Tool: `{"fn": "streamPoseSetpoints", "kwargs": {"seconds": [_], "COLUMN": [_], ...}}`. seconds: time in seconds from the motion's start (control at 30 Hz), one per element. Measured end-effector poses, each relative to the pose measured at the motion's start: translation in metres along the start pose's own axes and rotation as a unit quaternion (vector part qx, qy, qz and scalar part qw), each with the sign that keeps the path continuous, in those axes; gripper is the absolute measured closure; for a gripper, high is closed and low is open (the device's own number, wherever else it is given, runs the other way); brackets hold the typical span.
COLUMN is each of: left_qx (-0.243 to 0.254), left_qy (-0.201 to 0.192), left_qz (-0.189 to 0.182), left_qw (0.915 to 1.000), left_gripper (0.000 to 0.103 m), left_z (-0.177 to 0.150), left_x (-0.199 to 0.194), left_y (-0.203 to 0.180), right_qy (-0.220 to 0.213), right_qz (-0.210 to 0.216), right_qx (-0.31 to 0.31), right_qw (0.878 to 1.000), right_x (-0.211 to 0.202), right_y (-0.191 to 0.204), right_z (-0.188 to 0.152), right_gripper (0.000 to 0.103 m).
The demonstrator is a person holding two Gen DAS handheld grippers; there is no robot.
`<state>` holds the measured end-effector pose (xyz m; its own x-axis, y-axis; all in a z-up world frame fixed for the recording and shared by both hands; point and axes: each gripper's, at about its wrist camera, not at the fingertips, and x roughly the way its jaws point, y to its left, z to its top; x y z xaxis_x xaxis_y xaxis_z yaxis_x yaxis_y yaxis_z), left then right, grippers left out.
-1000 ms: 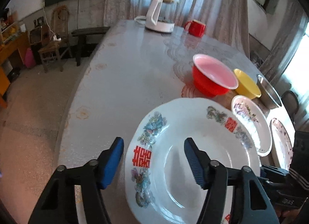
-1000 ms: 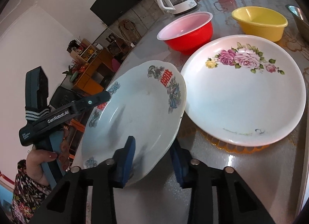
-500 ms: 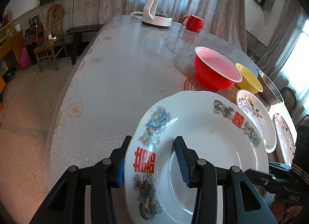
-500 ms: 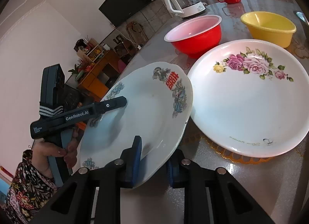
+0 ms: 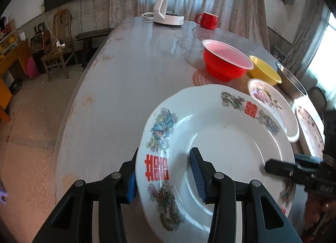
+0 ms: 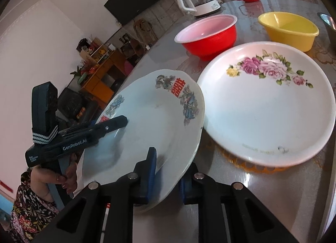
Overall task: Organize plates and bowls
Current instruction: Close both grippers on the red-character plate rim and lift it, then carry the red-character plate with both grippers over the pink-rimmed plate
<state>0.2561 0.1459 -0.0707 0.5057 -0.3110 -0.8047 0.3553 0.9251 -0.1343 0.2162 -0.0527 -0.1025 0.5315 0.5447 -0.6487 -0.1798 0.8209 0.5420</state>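
From my left wrist view, my left gripper [image 5: 164, 177] straddles the rim of the white plate with red characters [image 5: 226, 150] at about 7 o'clock: one blue pad sits outside the rim, the other lies on the plate's inner face, and the grip looks closed on that rim. The plate is tilted, with its far edge raised over the grey tabletop [image 5: 130, 79]. At 3 o'clock a dark finger of my right gripper [image 5: 277, 167] reaches onto the plate's opposite edge. Beyond the plate, toward 1 o'clock, stand a red bowl [image 5: 225, 63], a yellow bowl [image 5: 264, 73] and a metal bowl [image 5: 290, 80], with a rose plate [image 5: 273, 104] just behind the held one. At 12 o'clock sit a kettle [image 5: 168, 8] and a red mug [image 5: 208, 20].

From my right wrist view, my right gripper [image 6: 167, 174] has just been closing, and its pads now clamp the near rim of the same plate at 6 o'clock. My left gripper holds the plate's rim at 9 o'clock, carried by a hand [image 6: 52, 178] in a floral sleeve [image 6: 27, 213]. The rose plate lies flat at 3 o'clock, just beside the held plate; I cannot tell whether they touch
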Motion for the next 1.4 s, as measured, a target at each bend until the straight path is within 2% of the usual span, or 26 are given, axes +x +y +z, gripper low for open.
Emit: {"fn": "streamPoseSetpoints", "kwargs": {"seconds": [0.13,0.27,0.37,0.43,0.53,0.7,0.83,1.13,1.4], "left_qx": [-0.008,-0.028,-0.028,-0.008,-0.03,-0.014,-0.013,-0.016,-0.037], "left_qy": [0.001,-0.008,-0.013,-0.022,-0.032,-0.04,-0.044,-0.064,-0.072], "left_qz": [-0.004,-0.012,-0.01,0.019,0.019,0.025,0.023,0.02,-0.007], "left_qw": [1.0,0.9995,0.9995,0.9995,0.9989,0.9988,0.9987,0.9976,0.9967], "left_gripper": [0.058,0.047,0.05,0.05,0.057,0.057,0.057,0.057,0.058], "left_z": [-0.009,-0.002,0.0,-0.002,-0.007,-0.016,-0.024,-0.044,-0.049], "left_x": [-0.007,-0.003,0.001,0.002,-0.001,-0.006,-0.01,-0.019,-0.025], "left_y": [-0.001,0.003,-0.001,-0.009,-0.004,-0.013,-0.019,-0.041,-0.058], "right_qy": [0.005,-0.001,-0.006,-0.008,-0.008,-0.006,-0.001,-0.013,-0.025], "right_qz": [0.009,0.017,0.007,-0.001,-0.014,-0.027,-0.026,-0.053,-0.075], "right_qx": [0.001,0.027,0.018,0.004,-0.013,-0.015,-0.012,-0.044,-0.07], "right_qw": [1.0,1.0,1.0,1.0,1.0,1.0,1.0,0.998,0.994], "right_x": [-0.004,0.0,0.003,0.003,0.001,-0.007,-0.008,-0.025,-0.048], "right_y": [-0.004,-0.008,-0.005,-0.001,0.002,-0.003,-0.005,-0.003,-0.006], "right_z": [-0.004,0.001,0.002,0.0,-0.001,-0.003,-0.002,-0.008,-0.011], "right_gripper": [0.085,0.081,0.079,0.078,0.082,0.085,0.087,0.087,0.087]}}
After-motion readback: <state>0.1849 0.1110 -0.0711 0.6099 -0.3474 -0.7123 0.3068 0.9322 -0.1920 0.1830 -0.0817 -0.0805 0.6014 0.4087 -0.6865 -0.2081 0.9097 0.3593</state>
